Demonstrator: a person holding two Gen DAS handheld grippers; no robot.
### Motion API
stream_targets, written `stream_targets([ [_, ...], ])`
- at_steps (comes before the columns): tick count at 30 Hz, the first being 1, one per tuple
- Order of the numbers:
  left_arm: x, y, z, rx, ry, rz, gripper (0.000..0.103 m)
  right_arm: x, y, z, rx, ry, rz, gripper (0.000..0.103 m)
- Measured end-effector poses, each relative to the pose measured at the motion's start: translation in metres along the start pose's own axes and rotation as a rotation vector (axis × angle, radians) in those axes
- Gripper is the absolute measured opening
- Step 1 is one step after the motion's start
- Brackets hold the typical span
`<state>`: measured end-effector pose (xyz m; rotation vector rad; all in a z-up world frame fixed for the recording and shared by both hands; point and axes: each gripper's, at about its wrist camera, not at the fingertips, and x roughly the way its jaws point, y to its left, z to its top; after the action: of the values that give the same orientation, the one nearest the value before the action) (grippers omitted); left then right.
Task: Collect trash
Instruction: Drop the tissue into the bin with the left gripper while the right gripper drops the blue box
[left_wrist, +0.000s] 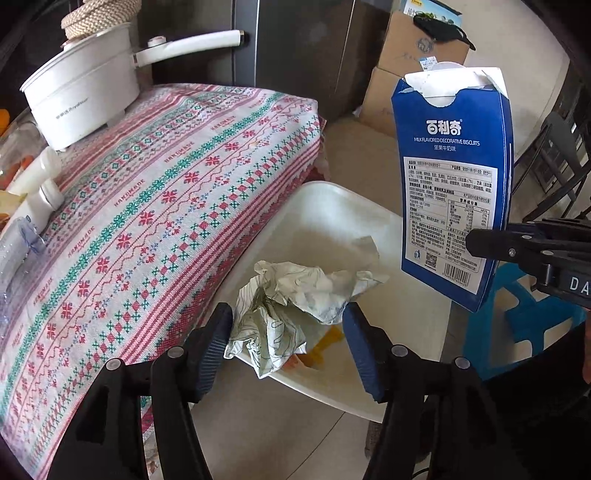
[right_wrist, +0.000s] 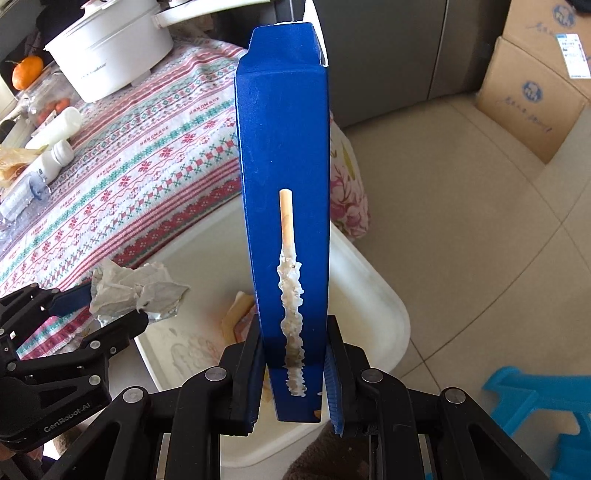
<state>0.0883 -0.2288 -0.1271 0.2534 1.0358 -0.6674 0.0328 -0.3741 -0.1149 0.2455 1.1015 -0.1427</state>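
A crumpled, greenish-white paper wrapper (left_wrist: 291, 295) hangs over the white plastic bin (left_wrist: 332, 190) beside the table. My left gripper (left_wrist: 288, 343) stands open around the wrapper, its blue pads on either side and not pressing on it. In the right wrist view the same wrapper (right_wrist: 136, 291) sits at the left gripper (right_wrist: 98, 310), above the bin's rim (right_wrist: 391, 306). My right gripper (right_wrist: 291, 373) is shut on the lower end of a blue biscuit box (right_wrist: 284, 166), held upright over the bin. The box (left_wrist: 454, 177) has a torn-open top. Orange scraps lie in the bin.
A table under a red-and-green patterned cloth (left_wrist: 155, 206) carries a white pot (left_wrist: 81, 96), white bottles (left_wrist: 37, 184) and an orange (right_wrist: 27, 72). Cardboard boxes (right_wrist: 532, 92) stand on the tiled floor, and a blue plastic stool (right_wrist: 535, 398) sits at the right.
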Motion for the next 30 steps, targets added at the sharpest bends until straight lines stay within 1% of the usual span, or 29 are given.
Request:
stream_targets([
  [4, -0.012, 0.005, -0.002, -0.008, -0.009, 0.003, 0.069, 0.002, 0.002, -0.001, -0.004, 0.006, -0.001, 0.024],
  [8, -0.025, 0.011, -0.004, -0.023, -0.021, -0.004, 0.075, 0.003, 0.004, -0.001, -0.011, 0.012, -0.003, 0.024],
  [14, -0.040, 0.026, -0.007, -0.065, -0.025, 0.023, 0.077, 0.010, 0.008, -0.001, -0.022, 0.036, -0.003, 0.024],
  [18, -0.050, 0.040, -0.010, -0.088, -0.027, 0.058, 0.077, 0.022, 0.014, -0.002, -0.033, 0.077, -0.010, 0.024],
  [24, -0.068, 0.062, -0.020, -0.133, -0.040, 0.074, 0.077, 0.046, 0.020, -0.006, -0.036, 0.157, -0.011, 0.024],
  [29, -0.084, 0.076, -0.028, -0.163, -0.059, 0.083, 0.077, 0.061, 0.020, -0.007, -0.015, 0.193, -0.003, 0.026],
  [30, -0.087, 0.079, -0.030, -0.166, -0.063, 0.088, 0.077, 0.063, 0.020, -0.006, -0.008, 0.197, -0.001, 0.028],
])
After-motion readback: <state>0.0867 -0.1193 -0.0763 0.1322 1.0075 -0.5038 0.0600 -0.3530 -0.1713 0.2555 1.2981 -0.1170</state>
